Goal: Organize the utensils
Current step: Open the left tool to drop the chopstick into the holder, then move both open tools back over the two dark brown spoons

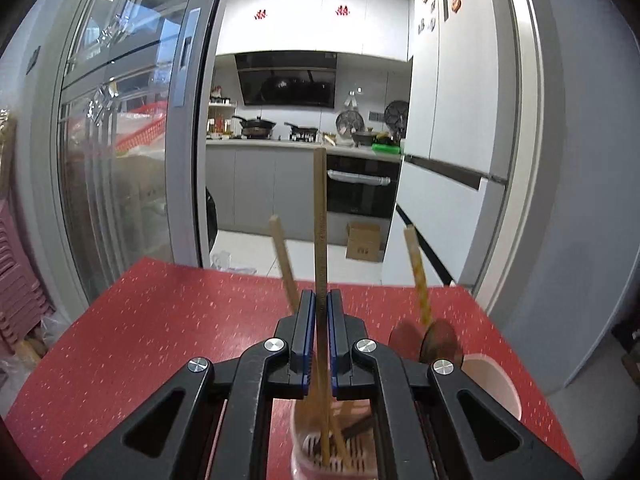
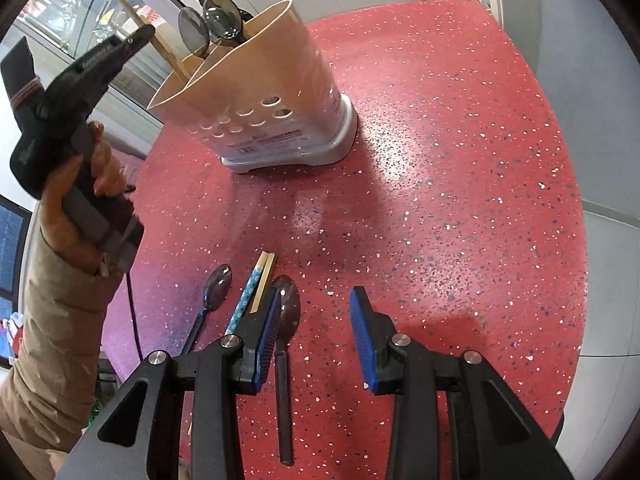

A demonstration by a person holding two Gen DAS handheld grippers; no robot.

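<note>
In the left wrist view my left gripper (image 1: 320,300) is shut on an upright wooden chopstick (image 1: 319,216). Its lower end reaches into the pink utensil holder (image 1: 494,376) right below the jaws. Two more chopsticks (image 1: 283,256) and dark spoon heads (image 1: 440,340) stand in the holder. The right wrist view shows the holder (image 2: 272,92) at the back of the red table (image 2: 460,160), with the left gripper (image 2: 140,38) over its rim. My right gripper (image 2: 316,320) is open low over the table. A dark spoon (image 2: 289,312) lies between its fingers, close to the left pad. Beside it lie a blue patterned chopstick (image 2: 246,300), a plain chopstick (image 2: 265,280) and another spoon (image 2: 217,284).
A person's hand and beige sleeve (image 2: 52,312) hold the left gripper at the table's left edge. Beyond the table's far edge are a glass sliding door (image 1: 132,152), kitchen cabinets, an oven (image 1: 360,192) and a white fridge (image 1: 452,100). A cardboard box (image 1: 362,242) sits on the floor.
</note>
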